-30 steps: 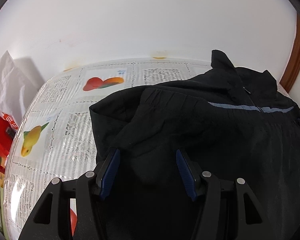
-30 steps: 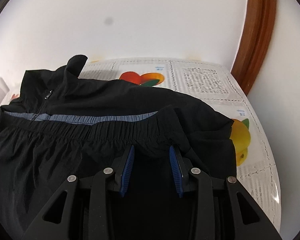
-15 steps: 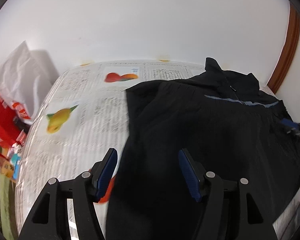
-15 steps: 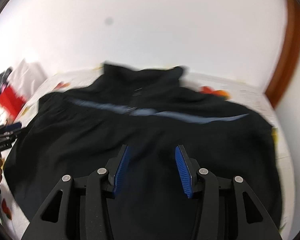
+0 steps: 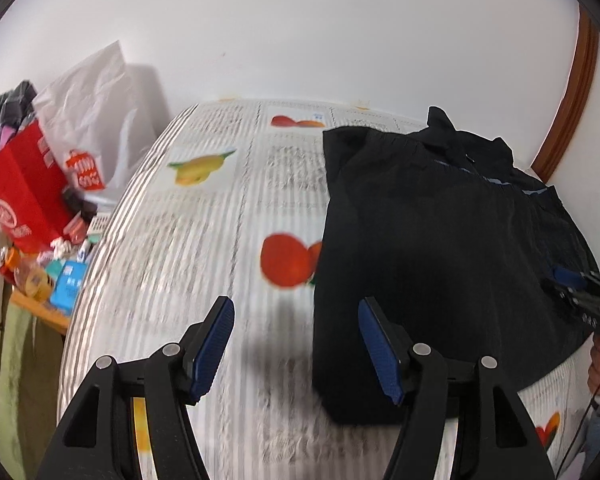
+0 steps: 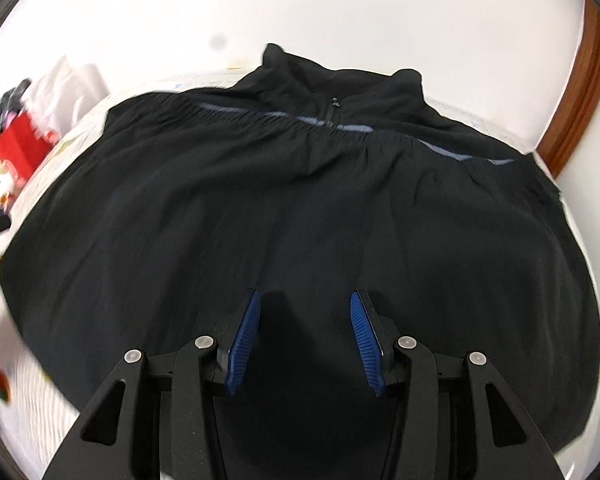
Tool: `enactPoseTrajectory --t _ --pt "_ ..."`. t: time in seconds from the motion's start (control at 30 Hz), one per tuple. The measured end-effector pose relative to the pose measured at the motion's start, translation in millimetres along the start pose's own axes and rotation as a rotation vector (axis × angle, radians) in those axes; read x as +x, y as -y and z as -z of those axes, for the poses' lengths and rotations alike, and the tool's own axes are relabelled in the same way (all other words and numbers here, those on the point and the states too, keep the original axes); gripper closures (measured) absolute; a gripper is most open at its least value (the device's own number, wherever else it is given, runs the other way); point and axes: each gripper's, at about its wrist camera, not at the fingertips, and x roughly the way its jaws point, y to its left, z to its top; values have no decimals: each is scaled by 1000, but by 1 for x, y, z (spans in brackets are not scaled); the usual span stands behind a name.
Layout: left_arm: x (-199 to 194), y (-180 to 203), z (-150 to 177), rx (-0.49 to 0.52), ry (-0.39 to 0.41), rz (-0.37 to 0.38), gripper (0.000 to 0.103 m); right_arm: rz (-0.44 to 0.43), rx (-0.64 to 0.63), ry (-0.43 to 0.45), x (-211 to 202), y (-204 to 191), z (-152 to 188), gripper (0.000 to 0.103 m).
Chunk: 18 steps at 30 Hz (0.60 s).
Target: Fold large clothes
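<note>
nearest me in the left wrist view, my left gripper [image 5: 296, 344] hangs over the tablecloth [image 5: 204, 248] with its blue pads [image 5: 214, 344] set wide apart and nothing between them; its jaws had just been spreading a little further and the cloth below is bare. its right pad sits just over the near left edge of the black jacket [image 5: 432, 248], which runs away from me as a straight dark line.

in the right wrist view, my right gripper [image 6: 304, 340] hovers above the jacket's folded body with its jaws parted about halfway, having just been widening, and gripping nothing; fabric shows below the gap but the pads [image 6: 244, 340] do not pinch it. i cannot tell whether the tips touch the cloth.

the jacket lies flat on the table's right half, hem folded up toward the chest, its gathered edge meeting the grey-blue stripe [image 6: 276, 115]. beyond that, the zip [image 6: 333, 108] and raised collar [image 6: 340, 76] point at the far wall.

left of the jacket is open room: a broad stretch of fruit-printed tablecloth, clear to its left edge and to the far edge. on the right, the jacket reaches almost to the table's rim, so little room there.

past the left edge stand a red box [image 5: 20, 196] and a white plastic bag [image 5: 96, 104], with small packets below. a wooden door frame [image 5: 572, 100] rises at far right against the white wall [image 5: 300, 32].
</note>
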Motion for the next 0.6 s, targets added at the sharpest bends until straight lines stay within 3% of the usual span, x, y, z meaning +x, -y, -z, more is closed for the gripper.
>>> enactPoseTrajectory --t 0.33,0.5,0.6 --pt "-29 -18 55 -43 -14 -24 41 -17 25 38 -54 -6 76 56" --pt "-43 -25 78 -41 -20 -35 41 -2 -9 -16 -56 -15 97 56" --pt "-51 -32 87 -39 -19 -49 41 -16 -32 23 -73 -25 98 56"
